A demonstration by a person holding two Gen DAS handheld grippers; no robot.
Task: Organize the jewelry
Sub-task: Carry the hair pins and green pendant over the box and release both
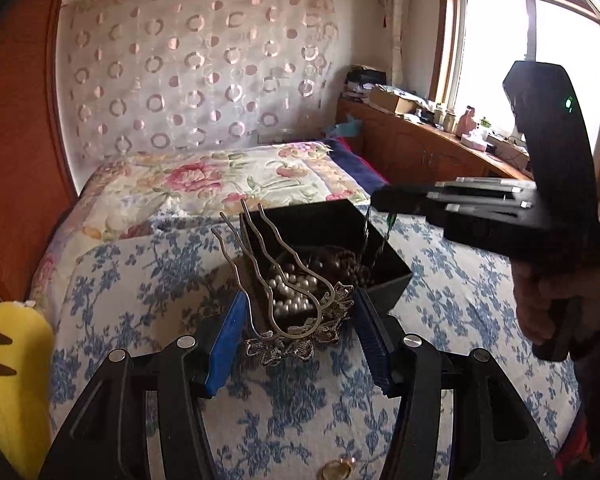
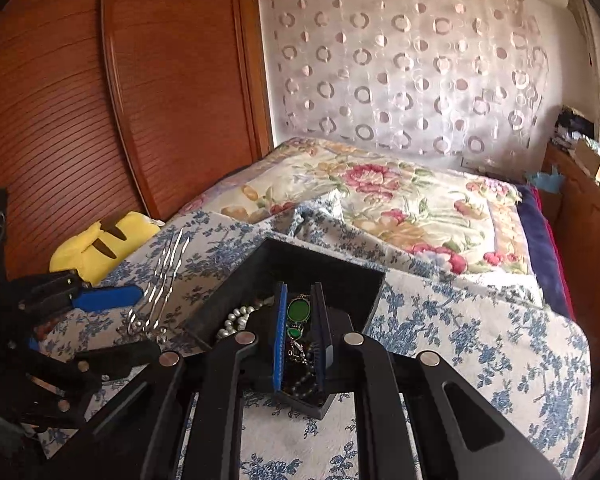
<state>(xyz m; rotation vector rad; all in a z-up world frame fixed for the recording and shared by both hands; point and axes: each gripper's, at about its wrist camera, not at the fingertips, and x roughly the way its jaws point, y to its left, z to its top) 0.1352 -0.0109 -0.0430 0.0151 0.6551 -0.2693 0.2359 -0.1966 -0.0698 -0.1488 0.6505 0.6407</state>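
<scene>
One hairpin point(image 1: 288, 292), two tongs

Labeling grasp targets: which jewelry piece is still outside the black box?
The silver hair comb with wavy prongs and a floral head, between the left gripper fingers. The pearls, dark beads and green-stone piece are in the black box.

Daylight floods in from the window point(image 1: 496, 64), blown out to white glare in the left wrist view, leaving the wardrobe point(image 2: 60, 100) and black box point(image 2: 324, 276) in dimmer shade, while fisheye bending curves both frames' edges into dark, soft corners and the near arms look slightly blurred.
</scene>
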